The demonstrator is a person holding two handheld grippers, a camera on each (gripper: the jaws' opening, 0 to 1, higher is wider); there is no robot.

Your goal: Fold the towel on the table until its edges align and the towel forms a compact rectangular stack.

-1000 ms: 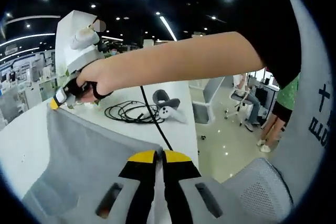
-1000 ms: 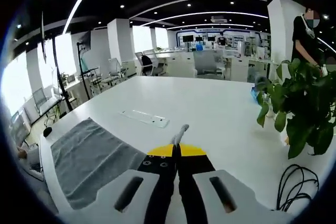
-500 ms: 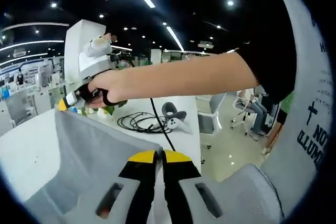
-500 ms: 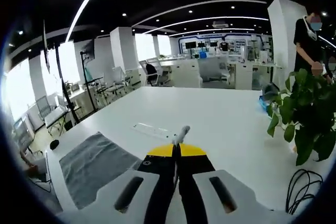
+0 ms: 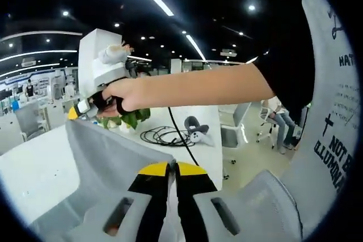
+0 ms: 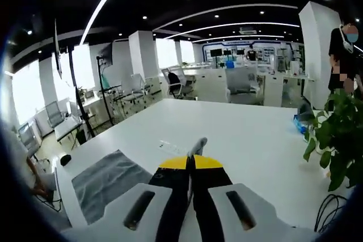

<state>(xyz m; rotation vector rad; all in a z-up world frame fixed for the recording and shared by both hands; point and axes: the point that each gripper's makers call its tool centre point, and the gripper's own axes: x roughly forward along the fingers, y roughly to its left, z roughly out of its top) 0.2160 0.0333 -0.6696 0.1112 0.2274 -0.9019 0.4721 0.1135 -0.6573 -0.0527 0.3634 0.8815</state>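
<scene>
1. Towel point(image 5: 108, 157), grey and soft-looking, is lifted off the white table point(image 5: 28, 168) and stretched between both tools; in the right gripper view a grey part point(image 6: 105, 179) still lies flat at the near left.
2. Left gripper point(image 5: 172, 168) has its yellow-tipped jaws pressed together on the towel's near edge; the right gripper point(image 6: 193, 162) pinches a corner, a small grey tuft poking past its tips.
3. Both grippers' bodies hide the towel's lower part, so its edges cannot be followed.
4. Beyond it lie a black cable coil point(image 5: 164, 136) and a controller point(image 5: 195, 128); a leafy plant point(image 6: 334, 145) stands far right. The person's arm point(image 5: 193, 86) crosses above.
</scene>
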